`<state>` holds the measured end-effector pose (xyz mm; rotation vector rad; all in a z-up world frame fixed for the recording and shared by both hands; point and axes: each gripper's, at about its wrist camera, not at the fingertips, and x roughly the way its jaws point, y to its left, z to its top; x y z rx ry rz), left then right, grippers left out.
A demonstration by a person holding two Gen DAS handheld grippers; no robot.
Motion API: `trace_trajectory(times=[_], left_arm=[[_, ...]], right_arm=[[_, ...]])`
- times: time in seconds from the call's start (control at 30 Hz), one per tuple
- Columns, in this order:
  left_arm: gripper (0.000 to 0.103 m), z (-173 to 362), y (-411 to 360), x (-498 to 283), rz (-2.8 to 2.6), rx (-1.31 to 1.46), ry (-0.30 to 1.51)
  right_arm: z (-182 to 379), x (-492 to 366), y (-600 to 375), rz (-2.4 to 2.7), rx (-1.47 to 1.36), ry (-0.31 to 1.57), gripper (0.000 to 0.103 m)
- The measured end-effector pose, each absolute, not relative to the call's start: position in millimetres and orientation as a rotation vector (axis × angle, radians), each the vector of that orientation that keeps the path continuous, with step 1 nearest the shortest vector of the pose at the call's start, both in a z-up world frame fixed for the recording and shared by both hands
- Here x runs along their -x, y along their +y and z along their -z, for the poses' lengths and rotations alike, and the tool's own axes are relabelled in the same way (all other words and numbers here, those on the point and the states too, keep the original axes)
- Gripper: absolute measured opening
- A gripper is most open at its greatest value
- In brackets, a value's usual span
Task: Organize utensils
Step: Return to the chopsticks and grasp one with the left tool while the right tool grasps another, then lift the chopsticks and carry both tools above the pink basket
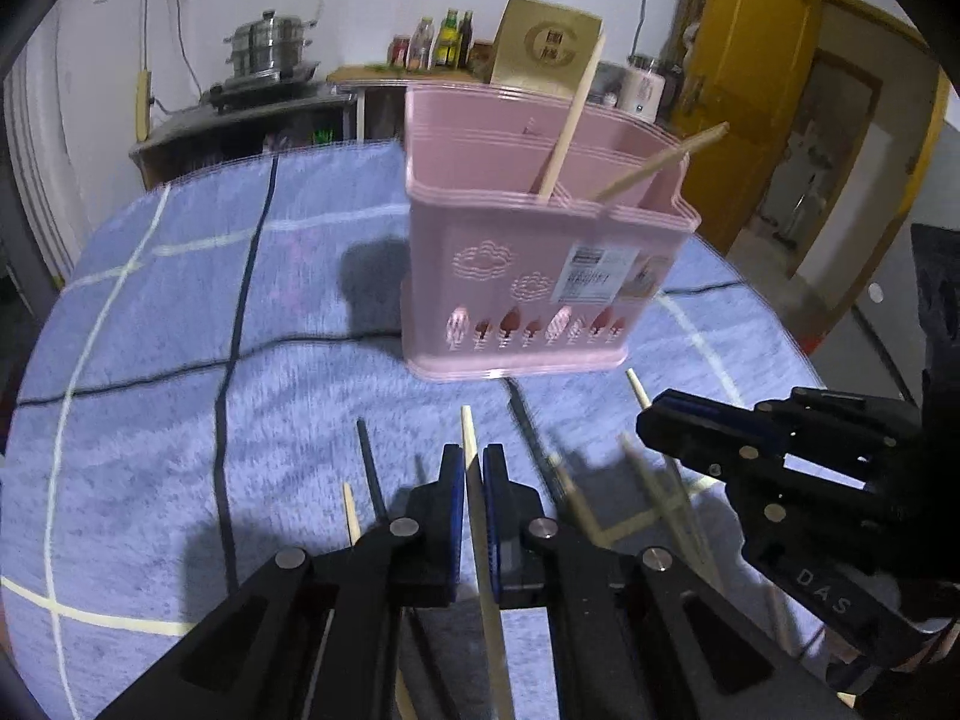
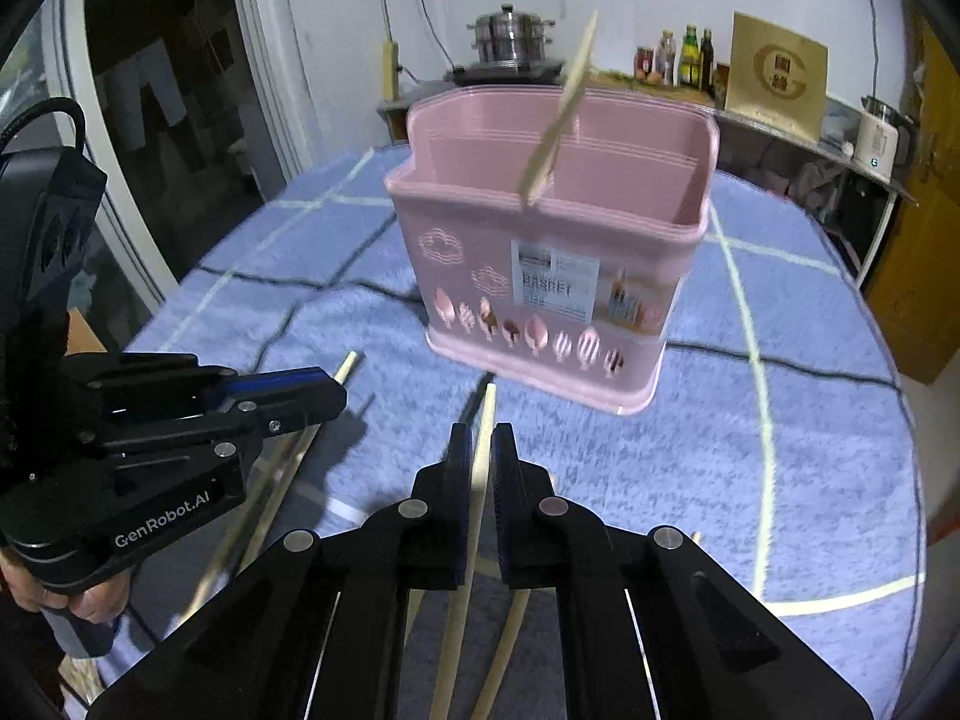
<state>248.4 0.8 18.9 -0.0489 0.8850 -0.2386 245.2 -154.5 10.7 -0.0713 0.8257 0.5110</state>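
Observation:
A pink utensil basket (image 1: 528, 252) stands upright on the blue checked cloth (image 1: 180, 330); it also shows in the right wrist view (image 2: 552, 276). Two wooden chopsticks (image 1: 570, 120) lean inside it. My left gripper (image 1: 474, 468) is shut on a pale wooden chopstick (image 1: 480, 516) in front of the basket. My right gripper (image 2: 477, 450) is shut on another wooden chopstick (image 2: 480, 480). The right gripper shows at the right of the left wrist view (image 1: 780, 456), the left gripper at the left of the right wrist view (image 2: 180, 414). Several wooden and dark chopsticks (image 1: 576, 498) lie on the cloth between them.
The round table's edge curves off on both sides. Behind it stand a counter with a steel steamer pot (image 1: 270, 48), bottles (image 1: 444, 42), a brown box (image 1: 540, 48) and a white kettle (image 2: 876, 138). A yellow door (image 1: 750, 90) is at the right.

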Motion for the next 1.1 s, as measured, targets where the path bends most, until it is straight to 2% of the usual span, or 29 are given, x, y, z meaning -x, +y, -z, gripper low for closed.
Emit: trace_trajectory(times=[0.37, 0.57, 0.8, 0.93, 1.1], left_arm=[[0.005, -93, -1, -219, 0.265, 0.044, 0.738], [0.005, -113, -3, -206, 0.275, 0.043, 0.696], [0.005, -110, 3, -204, 0.272, 0.062, 0.703], [0.005, -110, 7, -204, 0.277, 0.066, 0.701], [0.005, -109, 9, -206, 0.277, 0.071, 0.703]], right_arm=[[-68, -225, -168, -0.516, 0.031, 0.685, 0.005], [-79, -216, -172, -0.515, 0.027, 0.652, 0.002], [-50, -227, -165, -0.549, 0.037, 0.738, 0.003], [-14, -247, -160, -0.537, 0.046, 0.834, 0.012], [19, -267, -153, -0.511, 0.071, 0.914, 0.012]])
